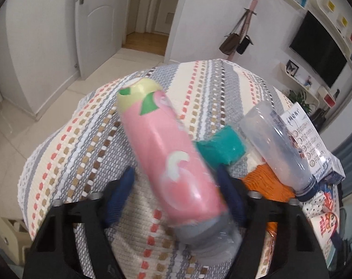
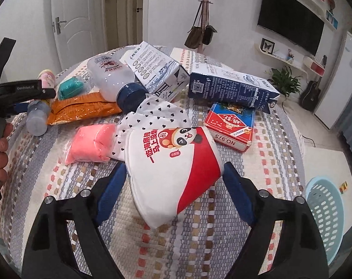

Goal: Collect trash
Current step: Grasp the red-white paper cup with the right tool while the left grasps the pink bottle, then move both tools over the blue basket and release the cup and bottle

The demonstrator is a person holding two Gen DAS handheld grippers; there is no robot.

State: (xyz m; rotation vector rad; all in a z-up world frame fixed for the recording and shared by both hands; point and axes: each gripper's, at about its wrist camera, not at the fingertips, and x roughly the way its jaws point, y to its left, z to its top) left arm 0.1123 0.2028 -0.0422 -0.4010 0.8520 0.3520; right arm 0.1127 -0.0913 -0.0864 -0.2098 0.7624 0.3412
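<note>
- Between the left fingers [image 1: 120,197], a pink bottle [image 1: 166,153] is seen lying on the desk [image 1: 83,139]. The fingers are unclenched: one pad is at the bottle's side, and a gap is left at the other.
- Between the right fingers [image 2: 111,190], a flattened paper cup [image 2: 176,162] is straddled. These fingers are also released, nothing gripped.
- Risk: the round bottle may be rolled away if only one pad pushes it.
- Risk: the squashed cup may be pinched at its edge and slip out, or the spotted wrapper [image 2: 152,114] beyond it may be dragged along.
</note>
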